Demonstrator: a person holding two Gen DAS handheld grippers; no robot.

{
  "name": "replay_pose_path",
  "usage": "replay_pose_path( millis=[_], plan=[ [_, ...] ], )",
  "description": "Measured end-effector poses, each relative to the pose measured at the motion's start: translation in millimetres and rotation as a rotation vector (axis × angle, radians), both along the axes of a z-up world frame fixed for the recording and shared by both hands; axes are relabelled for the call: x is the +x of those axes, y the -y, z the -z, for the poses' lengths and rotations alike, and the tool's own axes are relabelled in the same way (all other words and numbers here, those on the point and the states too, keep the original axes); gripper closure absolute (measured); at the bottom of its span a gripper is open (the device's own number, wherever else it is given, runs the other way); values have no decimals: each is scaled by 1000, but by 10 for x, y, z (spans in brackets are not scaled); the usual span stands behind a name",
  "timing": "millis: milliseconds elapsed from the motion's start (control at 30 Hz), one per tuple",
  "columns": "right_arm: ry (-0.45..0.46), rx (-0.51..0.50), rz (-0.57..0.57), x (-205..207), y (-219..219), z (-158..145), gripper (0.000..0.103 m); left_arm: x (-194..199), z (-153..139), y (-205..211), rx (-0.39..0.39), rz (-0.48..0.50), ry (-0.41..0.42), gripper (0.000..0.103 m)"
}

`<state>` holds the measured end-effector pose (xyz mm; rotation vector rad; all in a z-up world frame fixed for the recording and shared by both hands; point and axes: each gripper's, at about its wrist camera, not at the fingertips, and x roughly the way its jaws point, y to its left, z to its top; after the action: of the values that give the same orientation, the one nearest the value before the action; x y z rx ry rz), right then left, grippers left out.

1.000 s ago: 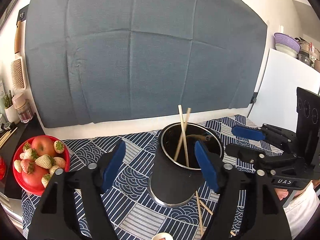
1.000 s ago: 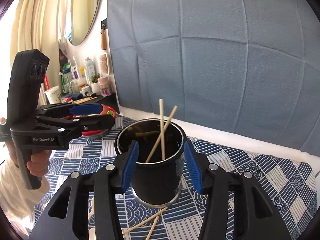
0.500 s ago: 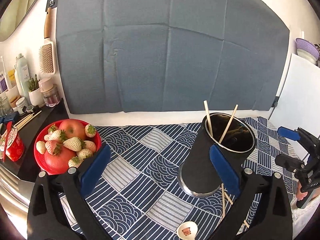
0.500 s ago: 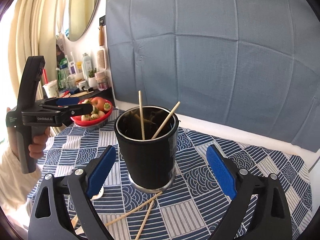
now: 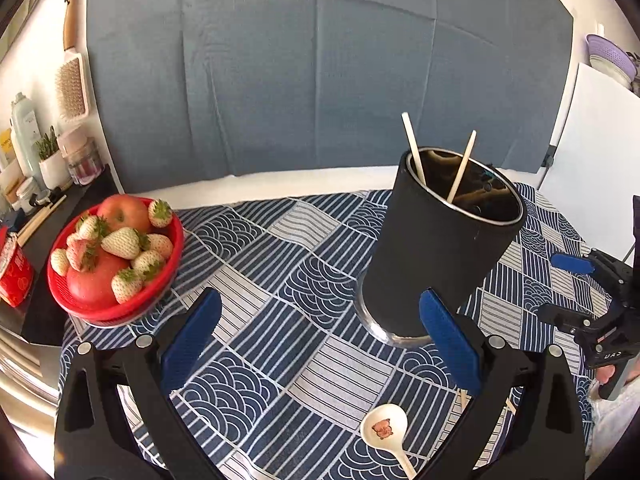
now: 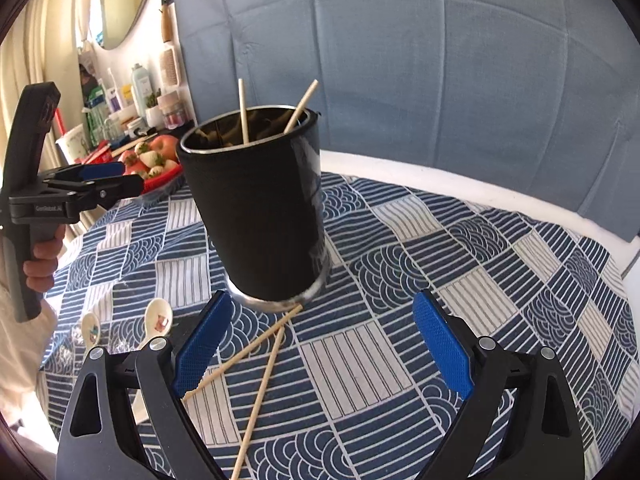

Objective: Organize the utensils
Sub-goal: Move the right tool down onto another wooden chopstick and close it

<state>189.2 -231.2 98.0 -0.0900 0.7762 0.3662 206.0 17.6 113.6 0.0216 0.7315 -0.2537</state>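
Note:
A black cup (image 5: pixel 440 248) with a steel rim stands on the patterned cloth, with two chopsticks (image 5: pixel 414 152) leaning in it. My left gripper (image 5: pixel 320 340) is open wide with only cloth between its blue pads; the cup is just beyond its right finger. A white spoon (image 5: pixel 386 428) lies near that finger. In the right wrist view the cup (image 6: pixel 260 208) stands ahead of my open right gripper (image 6: pixel 322 346). Two loose chopsticks (image 6: pixel 248 356) lie crossed by its left finger, and two spoons (image 6: pixel 158 316) lie further left. The left gripper (image 6: pixel 120 178) hovers at the left.
A red bowl (image 5: pixel 172 264) of apples and strawberries sits at the cloth's left edge, beside a dark shelf with bottles and jars (image 5: pixel 24 128). A grey-blue sheet (image 5: pixel 320 80) covers the wall behind. A white board (image 5: pixel 592 160) stands at the right. The right gripper (image 5: pixel 560 290) shows at the right edge.
Both grippers opened wide and drew back and down from the cup, which stood between each pair of pads a second ago. The spoons and loose chopsticks have come into view.

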Motion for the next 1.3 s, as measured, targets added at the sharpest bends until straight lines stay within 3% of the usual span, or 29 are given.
replay_pose_path(
  millis=[467, 700, 1300],
  plan=[
    [-133, -88, -31, -126, -72, 460, 16, -9, 424, 312, 27, 135, -155, 6],
    [-204, -92, -69, -206, -124, 635, 16, -75, 596, 519, 80, 218, -195, 6],
    [-244, -169, -122, -399, -204, 799, 18, -198, 856, 1109, 204, 413, -277, 6]
  ],
)
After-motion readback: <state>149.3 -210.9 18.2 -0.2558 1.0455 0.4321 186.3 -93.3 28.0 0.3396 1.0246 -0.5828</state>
